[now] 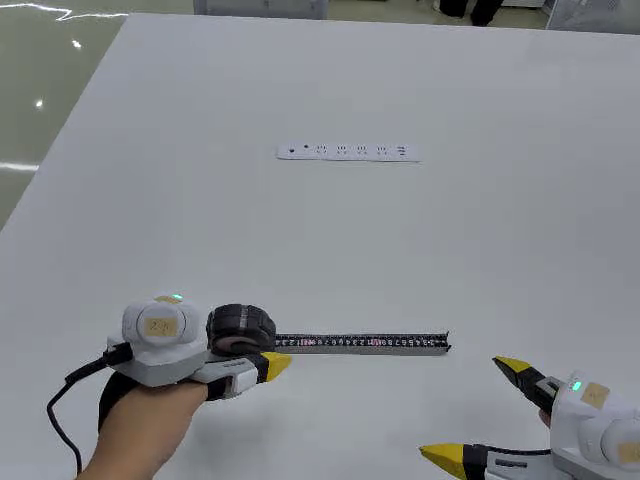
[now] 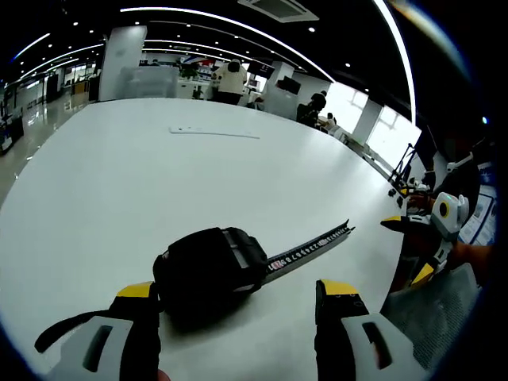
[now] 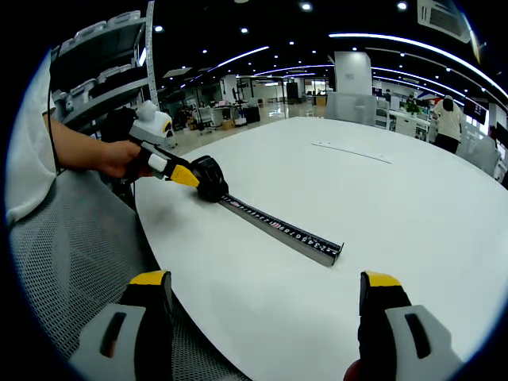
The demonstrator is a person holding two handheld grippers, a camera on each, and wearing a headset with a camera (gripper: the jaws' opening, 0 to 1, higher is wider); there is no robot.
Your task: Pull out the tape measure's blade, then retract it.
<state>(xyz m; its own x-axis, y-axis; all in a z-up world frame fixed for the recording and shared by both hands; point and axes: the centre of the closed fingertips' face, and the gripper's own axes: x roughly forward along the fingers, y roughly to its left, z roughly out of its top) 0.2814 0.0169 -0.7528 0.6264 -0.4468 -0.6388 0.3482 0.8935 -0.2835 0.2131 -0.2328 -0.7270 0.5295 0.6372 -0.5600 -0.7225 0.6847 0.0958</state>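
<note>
The black tape measure case (image 1: 240, 330) lies on the white table near its front edge. Its dark blade (image 1: 360, 342) stretches out flat to the right and ends at the hook (image 1: 447, 343). My left gripper (image 1: 255, 342) is open, with one jaw on each side of the case (image 2: 210, 270); a gap shows between the case and one jaw. My right gripper (image 1: 476, 412) is open and holds nothing; it hovers just right of and nearer than the blade tip (image 3: 333, 252). The right gripper view has the blade (image 3: 278, 226) running back to the case (image 3: 210, 178).
A white power strip (image 1: 348, 152) lies flat further back on the table (image 1: 500, 230). The table's front edge runs just under both grippers. A person's hand (image 1: 140, 430) holds the left gripper, with a black cable trailing from it.
</note>
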